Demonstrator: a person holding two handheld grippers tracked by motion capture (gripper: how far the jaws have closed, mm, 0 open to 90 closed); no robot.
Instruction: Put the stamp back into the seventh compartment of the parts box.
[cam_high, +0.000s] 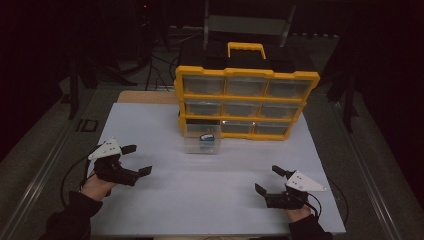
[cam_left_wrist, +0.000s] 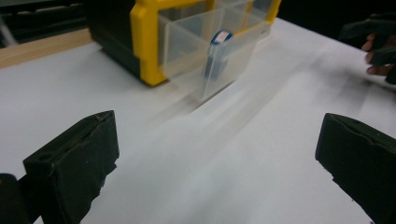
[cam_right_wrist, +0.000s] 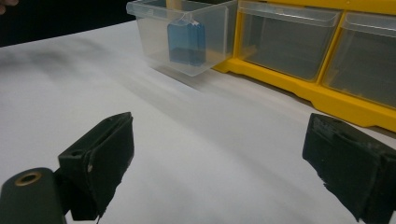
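While open, drawer (cam_high: 202, 141) lies beyond left gripper (cam_high: 139, 160).

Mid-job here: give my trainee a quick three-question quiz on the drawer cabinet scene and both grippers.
1. True or false: the left gripper holds the blue item.
2. Which drawer of the yellow cabinet is pulled out: A bottom left, B top right, C middle?
3. How do the jaws of the right gripper stand?

Key:
1. False; it is open and empty, above the white table.
2. A.
3. Open, holding nothing.
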